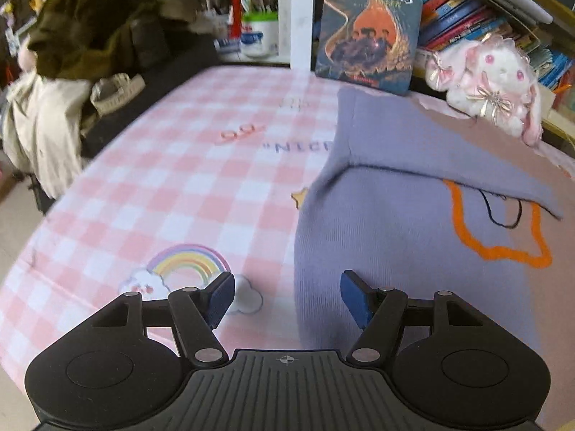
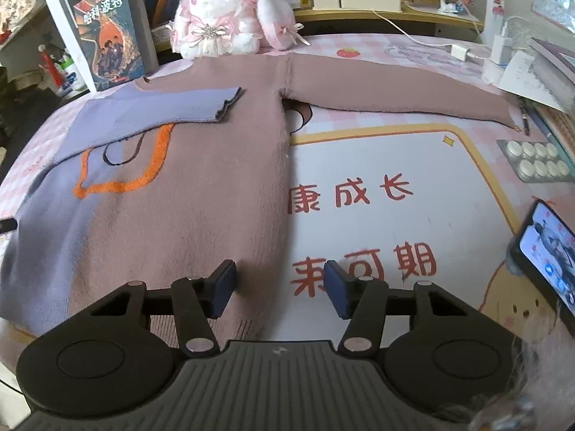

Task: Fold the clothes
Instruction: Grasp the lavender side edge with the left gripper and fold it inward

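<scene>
1. Plainly, the sweater lay flat on the pink checked table cover, its body spread in front of the plush rabbit and the book standing at the back.
2. The lilac sleeve was already folded across the chest, over the orange outline motif; the mauve sleeve was stretched out to the side toward the charger and cable, not yet folded.
3. The left gripper hung over the lilac side edge of the sweater near the hem, jaws parted and nothing between them; one pad stood over the cloth, the other over the rainbow print.
4. The right gripper sat straddling the mauve side edge near the hem, released, its pads not pressing on the knit as far as the view showed.
5. The knit looked soft, light and limp, with a fuzzy surface; it would likely drape and sag from any one pinch point, not hold a shape.
6. It seemed grippy rather than slippery, so it might drag on the cover and bunch if slid.
7. Good holds appeared to be the cuff of the outstretched sleeve, or the two hem corners taken together to carry the bottom up evenly.
8. A shallow pinch risked catching only one layer; the blister pack and phone lay close to the sleeve's sweep.
</scene>
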Tool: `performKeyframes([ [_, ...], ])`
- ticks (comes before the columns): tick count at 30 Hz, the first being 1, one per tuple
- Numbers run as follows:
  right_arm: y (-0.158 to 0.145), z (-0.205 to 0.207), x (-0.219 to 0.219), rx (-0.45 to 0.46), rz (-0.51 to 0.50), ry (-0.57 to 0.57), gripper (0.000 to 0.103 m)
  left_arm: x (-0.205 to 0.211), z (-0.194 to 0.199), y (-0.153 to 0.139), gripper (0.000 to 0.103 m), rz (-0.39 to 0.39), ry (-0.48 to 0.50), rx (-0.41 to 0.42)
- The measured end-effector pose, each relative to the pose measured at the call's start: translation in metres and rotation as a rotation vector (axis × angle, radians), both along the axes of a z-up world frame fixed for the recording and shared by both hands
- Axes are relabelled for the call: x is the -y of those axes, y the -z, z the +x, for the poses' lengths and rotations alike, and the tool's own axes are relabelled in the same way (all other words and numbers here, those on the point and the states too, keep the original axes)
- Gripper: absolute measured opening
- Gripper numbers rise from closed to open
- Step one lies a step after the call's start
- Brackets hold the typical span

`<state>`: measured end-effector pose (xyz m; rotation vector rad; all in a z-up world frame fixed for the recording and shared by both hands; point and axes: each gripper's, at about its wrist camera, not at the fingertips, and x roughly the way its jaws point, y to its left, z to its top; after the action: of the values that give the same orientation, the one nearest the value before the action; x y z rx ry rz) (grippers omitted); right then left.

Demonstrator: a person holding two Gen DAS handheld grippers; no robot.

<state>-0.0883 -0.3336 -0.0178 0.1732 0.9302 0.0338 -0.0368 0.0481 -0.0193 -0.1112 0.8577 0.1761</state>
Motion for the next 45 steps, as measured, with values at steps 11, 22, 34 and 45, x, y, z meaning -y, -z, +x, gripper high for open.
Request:
performKeyframes([
  [11,-0.001,-0.005,-0.028,0.002,-0.023,0.030,0.015,-0.025,-0.004,-0.002,0.003,-0.086,0.071,0.041],
  [22,0.001,0.010,-0.086,0.017,-0.032,-0.063,0.014,-0.071,0.020,-0.001,0.003,-0.031,0.054,0.036],
  [34,-0.010,0.000,-0.090,0.049,-0.028,0.028,0.030,-0.058,0.001,-0.028,0.040,-0.004,0.114,0.135],
  [45,-0.026,-0.028,-0.081,0.081,-0.076,0.157,0.060,0.001,-0.010,-0.022,0.076,-0.043,0.276,0.138],
])
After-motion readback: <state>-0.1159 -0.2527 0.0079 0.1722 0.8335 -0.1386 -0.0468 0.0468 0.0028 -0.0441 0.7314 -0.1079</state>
